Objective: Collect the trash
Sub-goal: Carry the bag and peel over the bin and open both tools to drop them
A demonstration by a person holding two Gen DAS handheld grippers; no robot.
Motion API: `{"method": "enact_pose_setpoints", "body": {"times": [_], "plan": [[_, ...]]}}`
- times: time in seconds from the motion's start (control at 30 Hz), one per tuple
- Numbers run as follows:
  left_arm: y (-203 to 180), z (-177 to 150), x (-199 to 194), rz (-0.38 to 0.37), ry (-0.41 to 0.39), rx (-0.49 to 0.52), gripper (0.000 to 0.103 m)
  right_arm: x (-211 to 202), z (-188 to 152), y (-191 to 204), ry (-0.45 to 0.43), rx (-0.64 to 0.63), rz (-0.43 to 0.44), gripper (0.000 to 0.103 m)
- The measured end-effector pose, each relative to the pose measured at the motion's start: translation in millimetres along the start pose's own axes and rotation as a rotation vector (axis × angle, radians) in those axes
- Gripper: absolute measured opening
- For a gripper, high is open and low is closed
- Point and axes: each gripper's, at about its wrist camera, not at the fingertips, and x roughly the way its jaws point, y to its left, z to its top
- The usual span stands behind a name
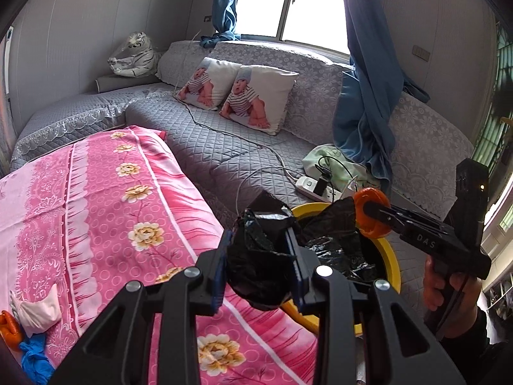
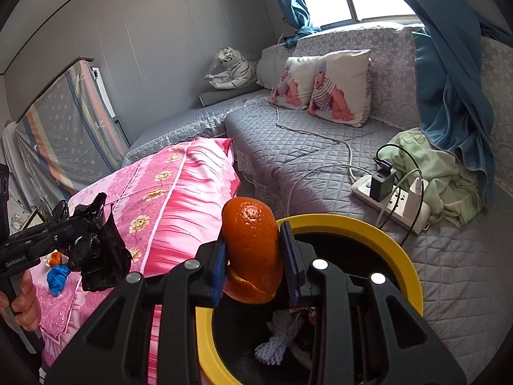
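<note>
Holding black bag liner [image 1: 259,266] clamped in left gripper [image 1: 259,272], lower centre of left wrist view, over yellow bin [image 1: 392,256]; thin film may slip.

Right wrist view: right gripper [image 2: 253,269] clamped on orange peel [image 2: 251,250], centre frame above bin rim; off-centre release risks landing on pink cloth [image 2: 179,192].
</note>
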Motion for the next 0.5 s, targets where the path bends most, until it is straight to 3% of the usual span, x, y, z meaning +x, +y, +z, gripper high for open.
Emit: {"method": "enact_pose_setpoints", "body": {"times": [0.5], "plan": [[-40, -17, 66, -0.058, 0.126, 0.042, 0.030, 14, -14, -52, 0.038, 0.101, -0.075, 0.029]]}}
